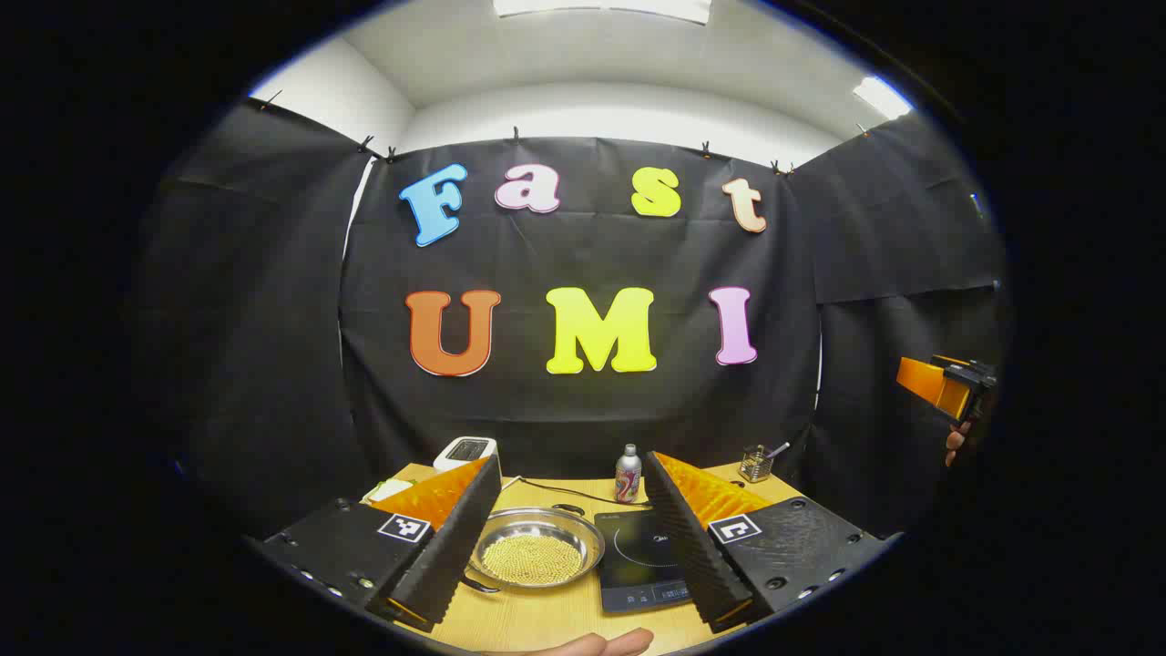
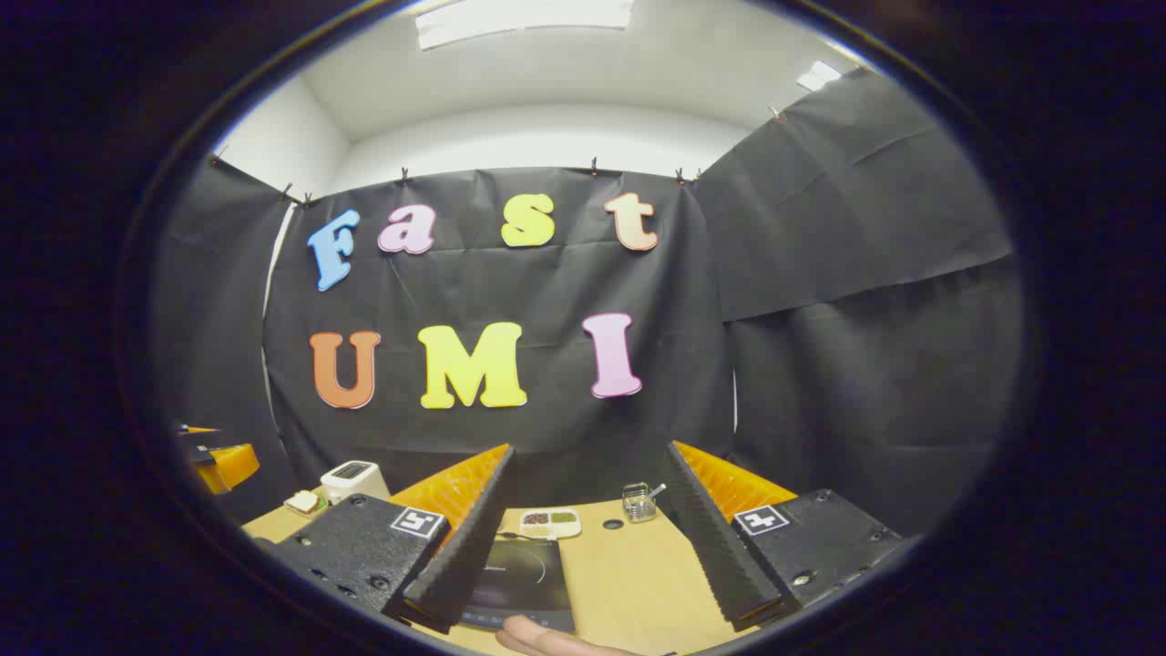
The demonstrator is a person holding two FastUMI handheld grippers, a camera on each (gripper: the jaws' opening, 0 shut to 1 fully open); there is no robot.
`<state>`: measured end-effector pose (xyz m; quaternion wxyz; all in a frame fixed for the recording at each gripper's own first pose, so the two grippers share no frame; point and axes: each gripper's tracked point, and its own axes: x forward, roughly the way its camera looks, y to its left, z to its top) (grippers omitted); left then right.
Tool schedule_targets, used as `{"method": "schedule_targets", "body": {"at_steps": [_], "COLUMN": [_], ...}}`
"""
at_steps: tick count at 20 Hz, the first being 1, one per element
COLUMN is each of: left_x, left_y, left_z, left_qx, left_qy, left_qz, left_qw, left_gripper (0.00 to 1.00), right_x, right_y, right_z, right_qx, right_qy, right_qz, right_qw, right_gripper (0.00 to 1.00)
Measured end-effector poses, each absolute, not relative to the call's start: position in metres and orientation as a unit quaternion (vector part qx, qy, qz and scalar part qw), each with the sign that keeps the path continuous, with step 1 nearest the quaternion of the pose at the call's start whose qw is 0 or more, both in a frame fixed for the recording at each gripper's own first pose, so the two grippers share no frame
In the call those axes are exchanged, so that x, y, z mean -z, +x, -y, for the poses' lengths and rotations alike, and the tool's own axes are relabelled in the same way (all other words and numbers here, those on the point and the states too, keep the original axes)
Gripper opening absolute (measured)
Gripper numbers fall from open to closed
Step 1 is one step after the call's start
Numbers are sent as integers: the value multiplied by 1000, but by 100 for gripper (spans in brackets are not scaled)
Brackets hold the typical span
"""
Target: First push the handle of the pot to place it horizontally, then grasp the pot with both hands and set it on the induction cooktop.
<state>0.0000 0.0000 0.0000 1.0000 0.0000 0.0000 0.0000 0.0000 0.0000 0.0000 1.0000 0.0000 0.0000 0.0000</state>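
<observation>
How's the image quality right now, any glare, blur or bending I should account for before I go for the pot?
Left gripper view: sharp, evenly lit; the pot rim carries soft highlights, the induction cooktop a faint sheen, no washout; fisheye bends the table edge. Right gripper view: equally sharp, ceiling lights bright but clipped only at the top, cooktop partly behind the right gripper finger.
</observation>
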Motion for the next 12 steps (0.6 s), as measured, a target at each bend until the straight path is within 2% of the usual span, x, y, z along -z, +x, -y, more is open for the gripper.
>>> {"method": "schedule_targets", "body": {"at_steps": [12], "left_x": [-1], "left_y": [0], "left_z": [2], "left_qx": [-4], "left_qy": [-19], "left_qz": [5], "left_qw": [1000], "left_gripper": [95], "right_x": [-6], "right_y": [-4], "right_z": [9], "right_qx": [1], "right_qy": [-18], "right_qz": [9], "right_qw": [1000], "right_gripper": [96]}}
